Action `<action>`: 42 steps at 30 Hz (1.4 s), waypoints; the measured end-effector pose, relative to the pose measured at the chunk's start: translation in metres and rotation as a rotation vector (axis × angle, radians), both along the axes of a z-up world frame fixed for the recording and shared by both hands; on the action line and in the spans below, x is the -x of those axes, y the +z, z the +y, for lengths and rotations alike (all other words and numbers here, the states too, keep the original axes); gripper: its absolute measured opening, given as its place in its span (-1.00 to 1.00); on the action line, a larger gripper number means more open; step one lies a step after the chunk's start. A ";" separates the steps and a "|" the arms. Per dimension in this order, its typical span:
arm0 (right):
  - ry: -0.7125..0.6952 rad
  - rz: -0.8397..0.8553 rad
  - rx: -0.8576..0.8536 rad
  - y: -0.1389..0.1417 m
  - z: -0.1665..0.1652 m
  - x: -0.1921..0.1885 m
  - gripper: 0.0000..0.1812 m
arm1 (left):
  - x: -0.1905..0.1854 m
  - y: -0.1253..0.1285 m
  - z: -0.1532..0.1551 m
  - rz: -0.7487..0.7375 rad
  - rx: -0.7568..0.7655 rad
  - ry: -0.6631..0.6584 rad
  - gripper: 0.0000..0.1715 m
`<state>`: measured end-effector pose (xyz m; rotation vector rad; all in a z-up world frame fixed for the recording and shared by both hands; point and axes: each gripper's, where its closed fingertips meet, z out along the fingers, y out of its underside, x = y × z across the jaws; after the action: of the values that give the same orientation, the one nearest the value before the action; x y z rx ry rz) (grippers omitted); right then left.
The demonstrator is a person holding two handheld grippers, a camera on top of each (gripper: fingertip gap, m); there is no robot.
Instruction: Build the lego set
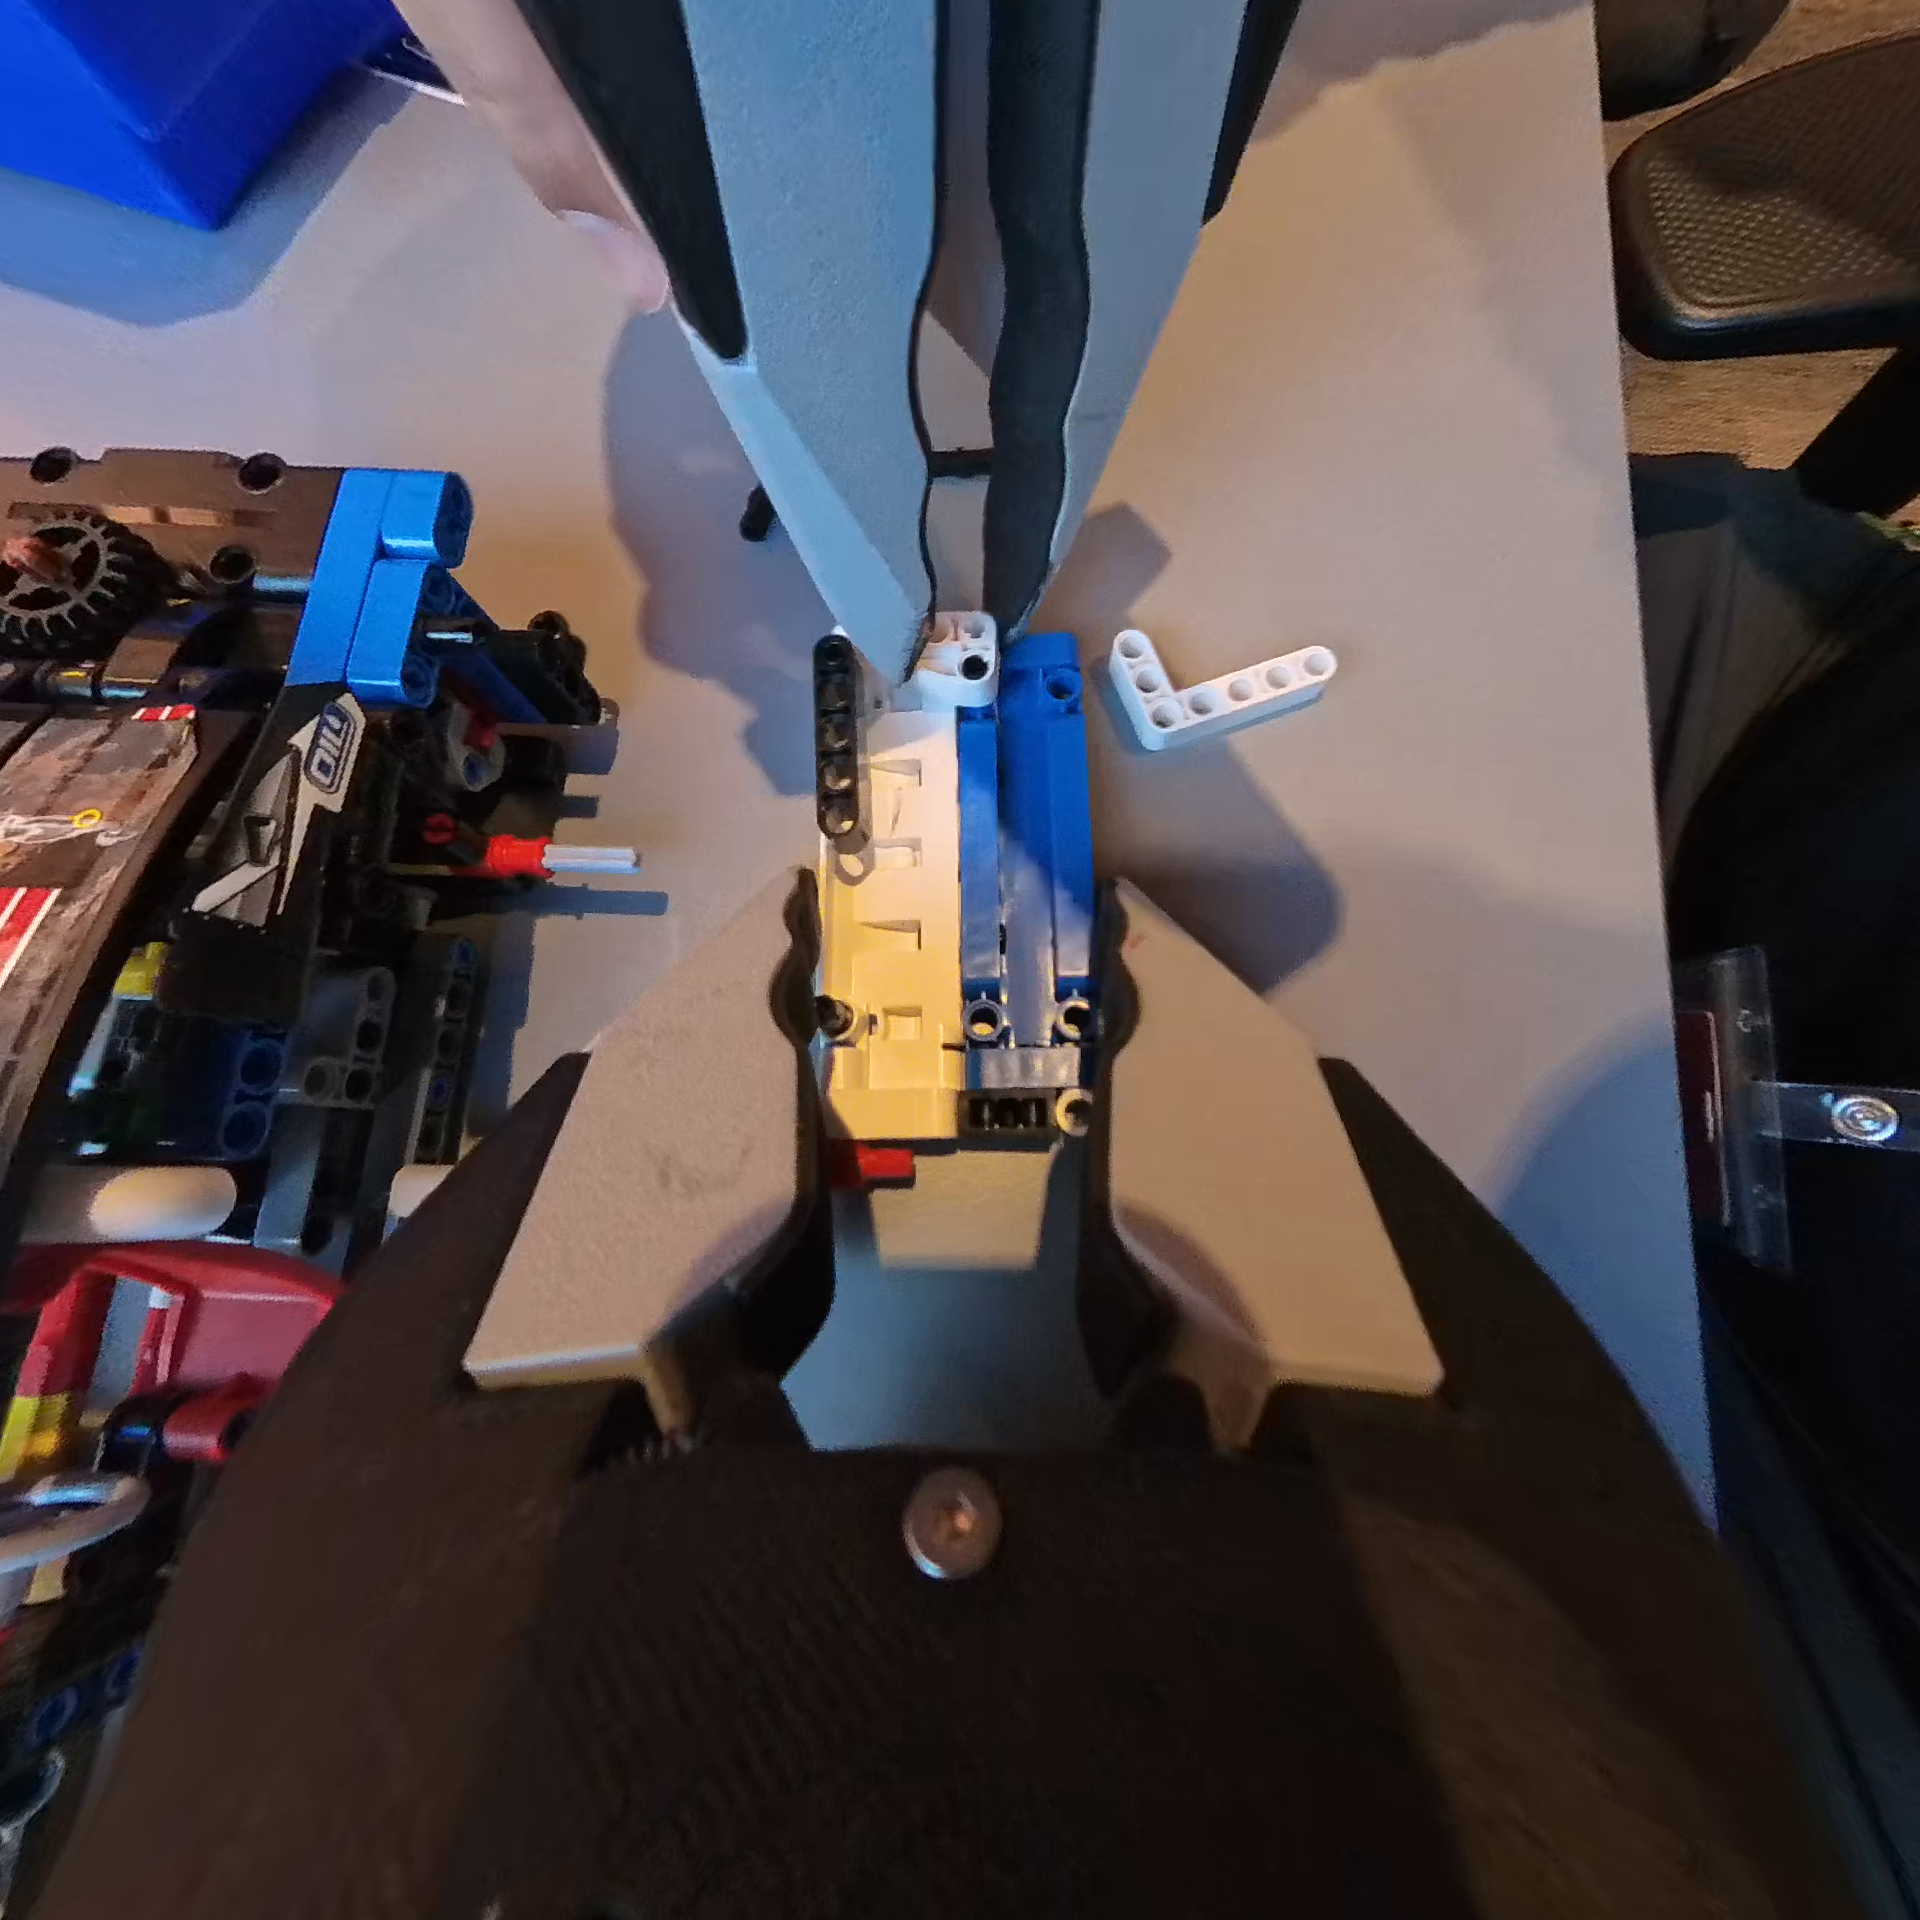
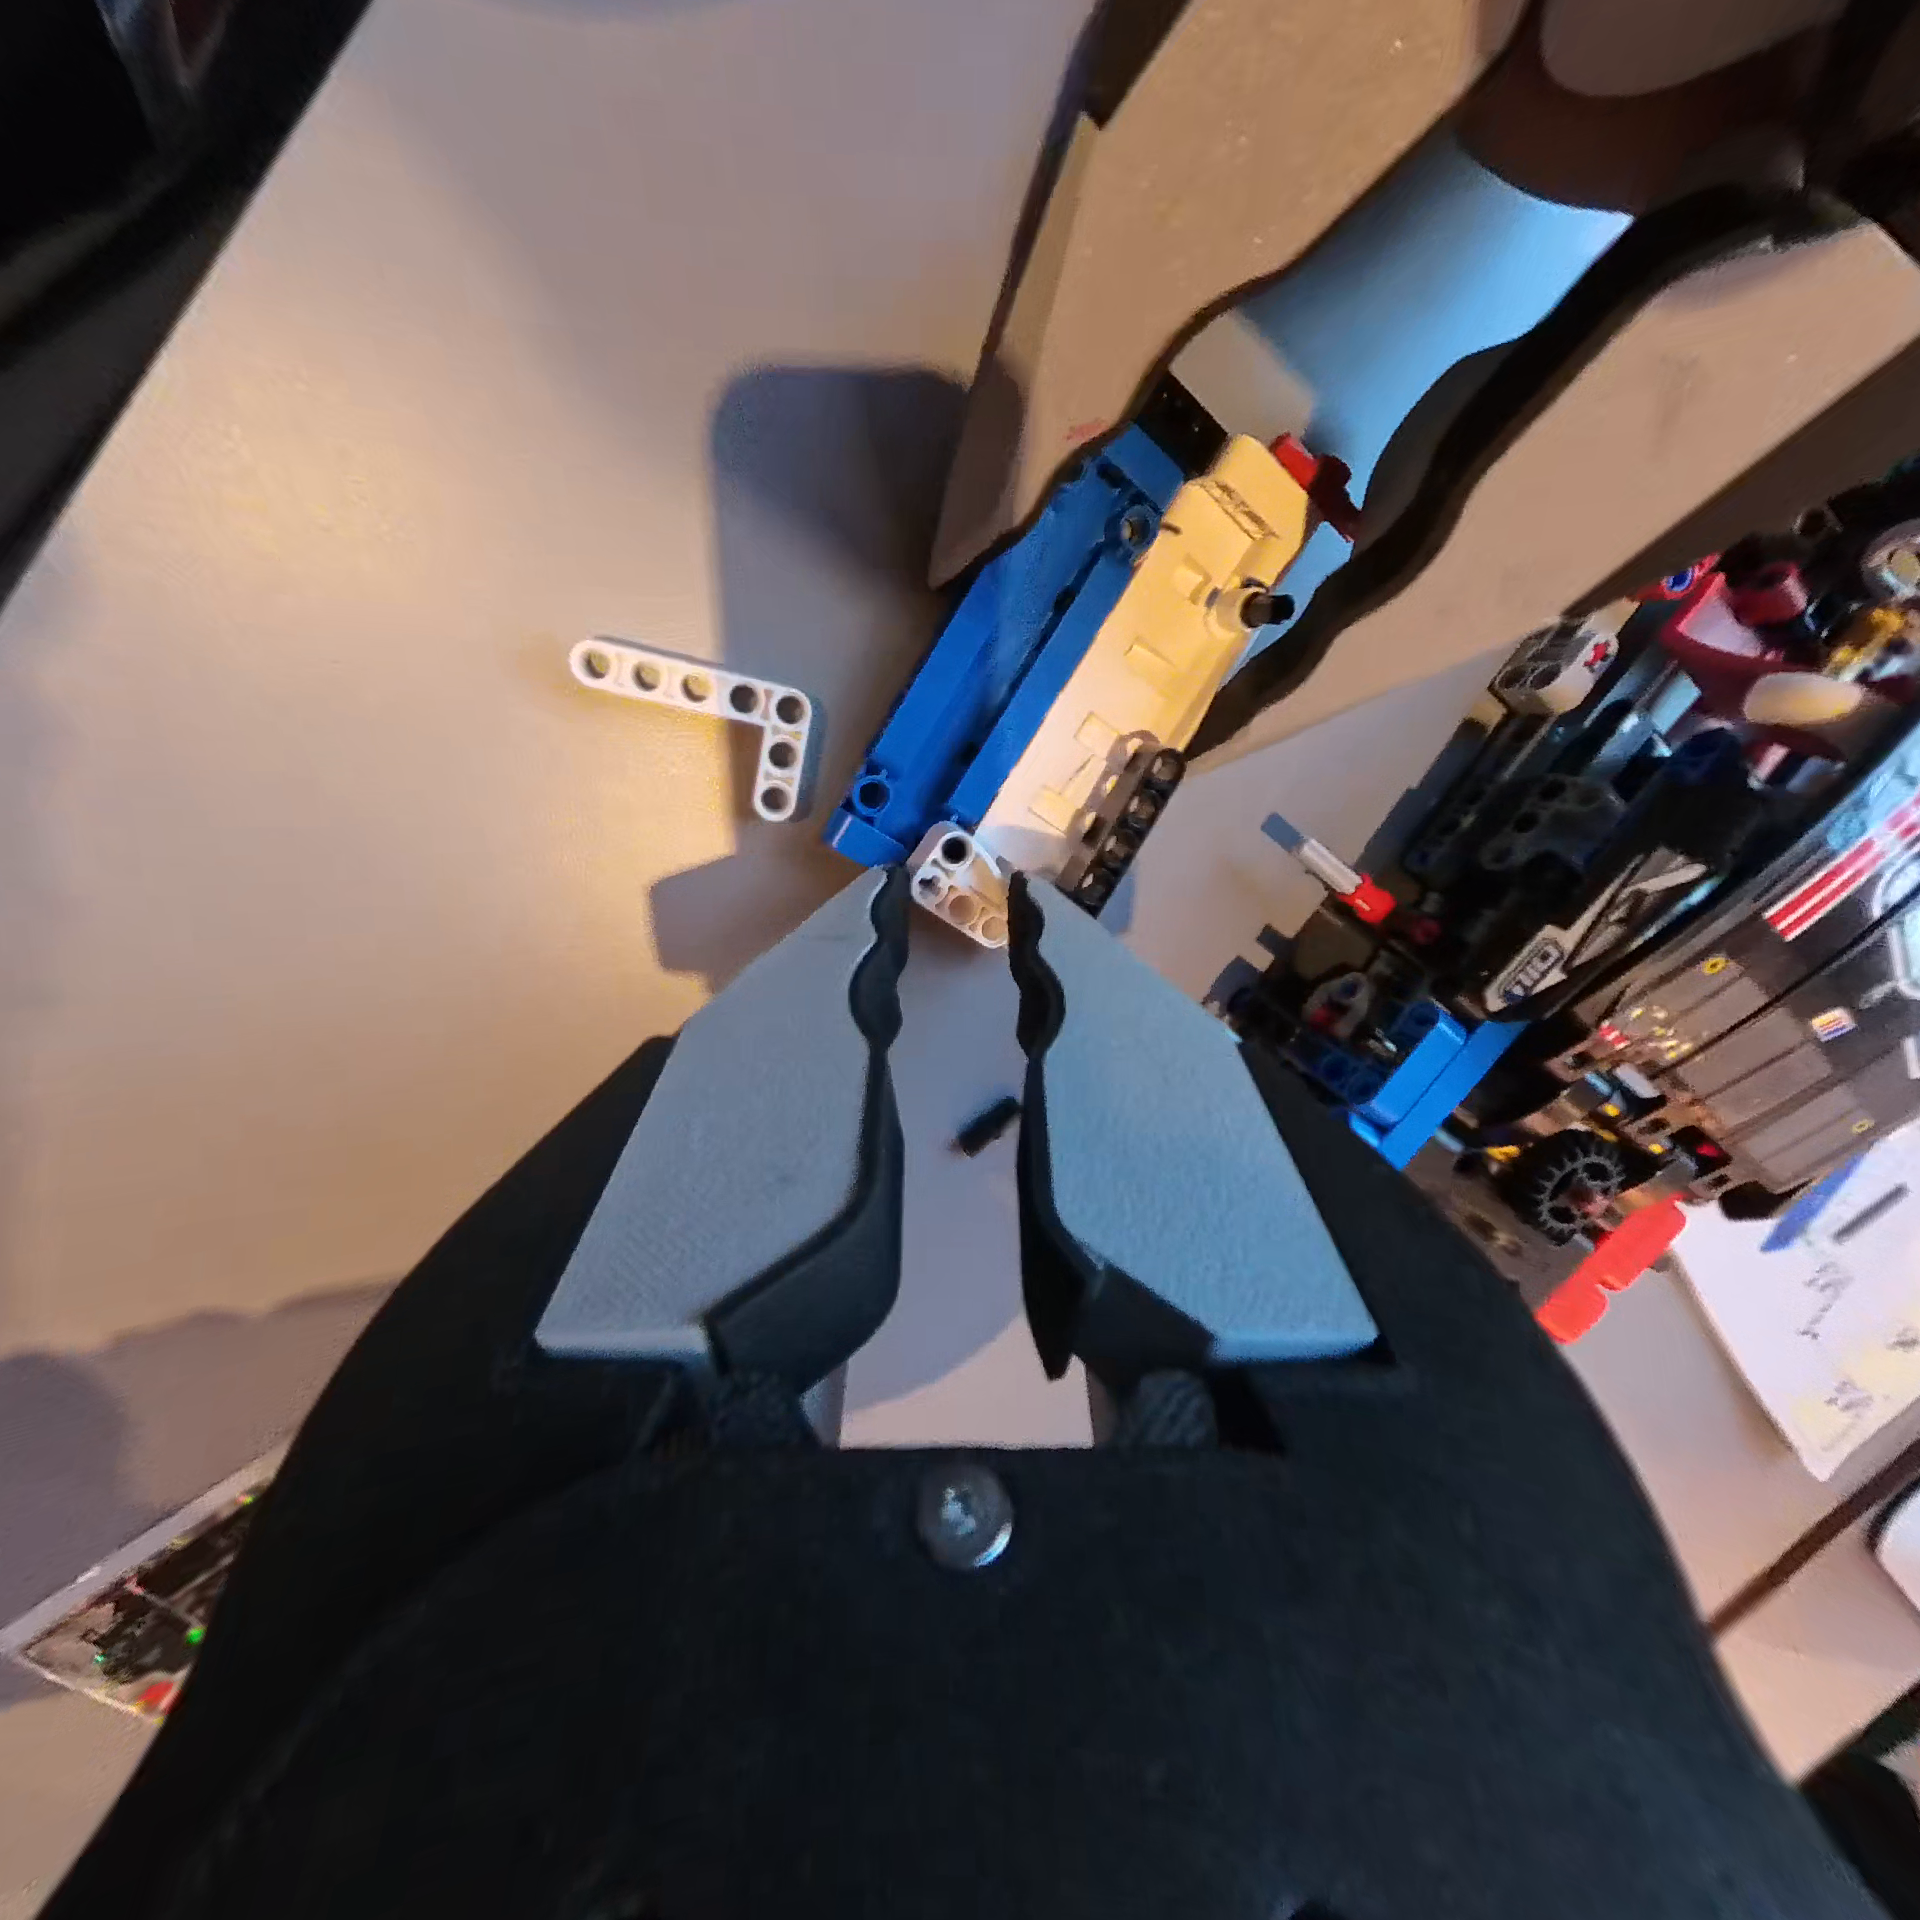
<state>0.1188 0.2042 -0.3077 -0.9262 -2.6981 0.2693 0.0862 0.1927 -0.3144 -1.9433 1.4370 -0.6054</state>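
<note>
My left gripper [image 1: 956, 914] is shut on a white and blue lego sub-assembly [image 1: 914, 914] and holds its near end just above the table. A black beam [image 1: 842, 748] is fixed to its left side. My right gripper [image 2: 956, 894] comes from the far side, its jaws closed on a small white connector piece [image 2: 956, 873] at the sub-assembly's [image 2: 1049, 686] far end. The connector also shows in the left wrist view [image 1: 961, 655]. A loose white L-shaped beam [image 1: 1205, 686] lies on the table just beside the blue side, also in the right wrist view [image 2: 727, 717].
A large, partly built lego car [image 1: 260, 831] fills the table's left side, close to the sub-assembly; it shows in the right wrist view [image 2: 1662, 935]. A small black pin [image 2: 987, 1122] lies under my right gripper. A blue box [image 1: 156, 94], a booklet [image 2: 1818, 1299] and a table edge [image 1: 1642, 727] bound the area. The left gripper's tips are roughly 4 cm from the right gripper's.
</note>
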 end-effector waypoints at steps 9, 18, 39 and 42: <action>-0.156 -0.147 0.147 0.000 0.005 0.001 -0.81 | 0.001 0.000 0.003 -0.024 0.061 0.053 -0.40; -0.588 0.057 0.151 0.000 0.014 0.005 -0.81 | 0.004 0.000 0.009 0.004 -0.002 0.219 -0.40; -1.304 0.502 0.298 -0.008 0.020 -0.050 -0.91 | -0.006 0.034 0.002 -0.031 -0.044 0.223 -0.35; -1.290 0.495 0.297 -0.009 0.022 -0.051 -0.98 | -0.017 0.040 0.005 -0.001 -0.073 0.203 -0.43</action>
<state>0.1696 0.2265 -0.3164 -2.0781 -1.2456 0.4949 0.1032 0.1979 -0.2749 -1.9994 1.2244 -0.4541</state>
